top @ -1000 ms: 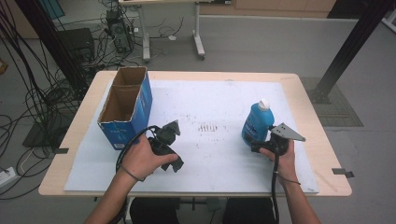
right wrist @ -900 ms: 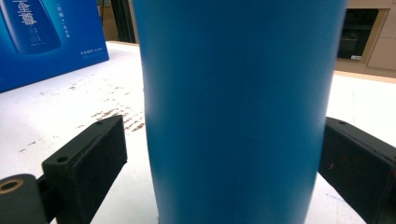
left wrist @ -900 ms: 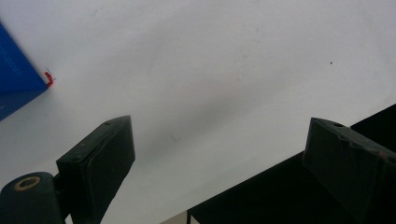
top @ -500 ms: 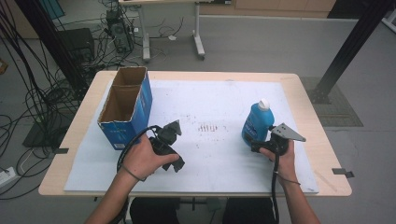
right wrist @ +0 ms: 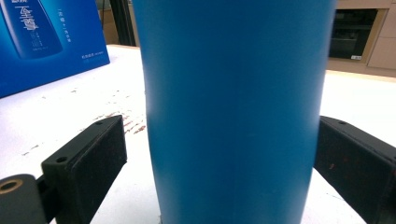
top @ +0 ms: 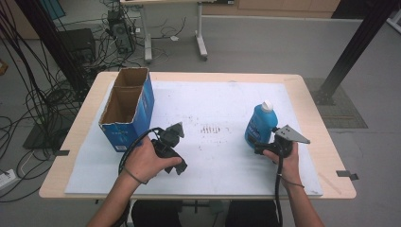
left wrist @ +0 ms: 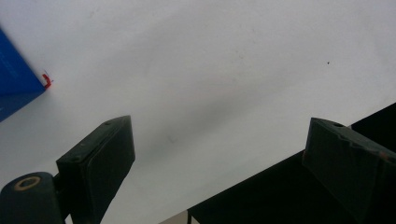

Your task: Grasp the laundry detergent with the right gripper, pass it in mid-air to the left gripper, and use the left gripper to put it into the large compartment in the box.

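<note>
A blue bottle (top: 261, 124) with a white cap stands upright on the right side of the white sheet (top: 213, 99). My right gripper (top: 259, 143) is at the bottle's base. In the right gripper view the bottle (right wrist: 233, 107) stands between the spread jaws of the right gripper (right wrist: 219, 126), with a gap at the left jaw, so it is open around the bottle. My left gripper (top: 174, 130) rests at the front left, just right of the blue cardboard box (top: 127, 106). The left gripper (left wrist: 222, 128) is open over bare sheet, nothing between its jaws.
The open-topped box (right wrist: 51, 37) stands lengthwise along the table's left edge; its corner (left wrist: 16, 88) lies left of my left jaws. Dark scuff marks (top: 210, 128) dot the sheet's middle. Cables and equipment crowd the floor at left and beyond the table.
The left hand and its gripper have shifted very slightly. The right gripper and the bottle stay where they were.
</note>
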`<move>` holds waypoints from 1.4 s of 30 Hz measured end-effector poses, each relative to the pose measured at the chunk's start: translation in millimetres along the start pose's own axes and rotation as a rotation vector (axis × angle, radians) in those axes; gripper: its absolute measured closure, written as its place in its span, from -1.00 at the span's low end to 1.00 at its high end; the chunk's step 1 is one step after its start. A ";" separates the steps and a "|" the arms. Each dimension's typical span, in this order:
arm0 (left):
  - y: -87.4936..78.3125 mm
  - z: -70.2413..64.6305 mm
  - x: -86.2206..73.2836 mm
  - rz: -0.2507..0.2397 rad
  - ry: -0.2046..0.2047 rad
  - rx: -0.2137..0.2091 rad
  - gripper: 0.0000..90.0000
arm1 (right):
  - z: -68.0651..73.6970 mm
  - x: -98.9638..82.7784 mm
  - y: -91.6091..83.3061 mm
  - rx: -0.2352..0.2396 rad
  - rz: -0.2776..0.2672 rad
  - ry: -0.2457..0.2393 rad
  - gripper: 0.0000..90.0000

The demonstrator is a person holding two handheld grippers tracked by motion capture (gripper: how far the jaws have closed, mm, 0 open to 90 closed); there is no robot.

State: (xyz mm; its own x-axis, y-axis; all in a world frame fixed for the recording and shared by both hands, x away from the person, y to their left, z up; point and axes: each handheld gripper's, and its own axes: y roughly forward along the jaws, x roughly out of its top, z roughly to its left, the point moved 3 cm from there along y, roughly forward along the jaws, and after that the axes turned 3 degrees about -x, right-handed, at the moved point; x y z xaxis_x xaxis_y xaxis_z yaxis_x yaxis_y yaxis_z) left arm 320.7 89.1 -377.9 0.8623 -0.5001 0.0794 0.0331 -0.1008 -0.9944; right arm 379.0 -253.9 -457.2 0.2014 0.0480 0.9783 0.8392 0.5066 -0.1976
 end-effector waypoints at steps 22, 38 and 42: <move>-1.2 -0.5 1.7 -0.001 0.002 0.004 -0.79 | -0.8 0.6 -1.3 -0.004 -0.006 -0.001 -0.90; -1.6 -0.6 2.3 0.001 0.004 0.006 -0.79 | -1.4 0.7 -1.6 -0.004 -0.009 -0.002 -0.91; -1.6 -0.8 2.3 0.000 0.004 0.005 -0.79 | -1.2 0.7 -1.6 -0.004 -0.010 -0.001 -0.92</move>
State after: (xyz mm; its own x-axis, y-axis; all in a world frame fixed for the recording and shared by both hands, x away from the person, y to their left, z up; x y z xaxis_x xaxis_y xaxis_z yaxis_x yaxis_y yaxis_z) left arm 322.2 87.4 -376.0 0.8605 -0.5032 0.0801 0.0361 -0.0966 -0.9947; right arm 378.4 -255.8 -456.3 0.1925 0.0438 0.9803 0.8431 0.5038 -0.1881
